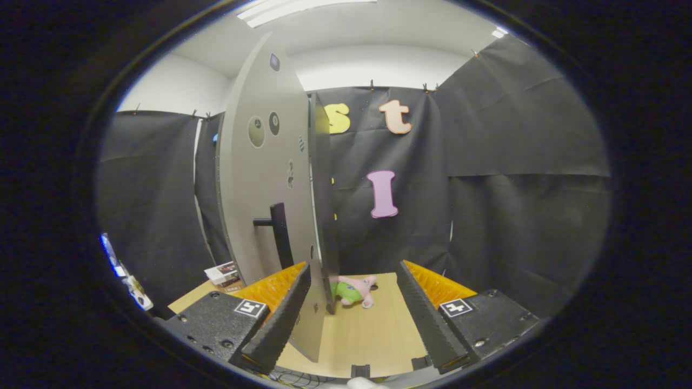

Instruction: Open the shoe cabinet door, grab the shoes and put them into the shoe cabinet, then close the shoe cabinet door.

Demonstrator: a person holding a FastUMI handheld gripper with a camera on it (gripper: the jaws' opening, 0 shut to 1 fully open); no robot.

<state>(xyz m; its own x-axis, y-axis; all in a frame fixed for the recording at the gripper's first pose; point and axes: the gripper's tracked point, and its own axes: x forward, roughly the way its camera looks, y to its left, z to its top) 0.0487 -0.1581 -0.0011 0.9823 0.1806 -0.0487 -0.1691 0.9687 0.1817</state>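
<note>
Holding nothing, gripper [354, 319] fingers spread wide; cabinet door [265, 178] is swung open, shoes not grabbed, stowing and closing remain.

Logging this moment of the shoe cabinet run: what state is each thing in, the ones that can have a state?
cabinet door: swung open, seen nearly edge-on, its lower edge between the fingers.
door handle: free, nothing gripping it.
gripper: open, fingers spread wide, pressing on nothing.
plush toy: lying on the wooden table, beyond the fingers.
small boxes: stacked by the door's foot.
</note>
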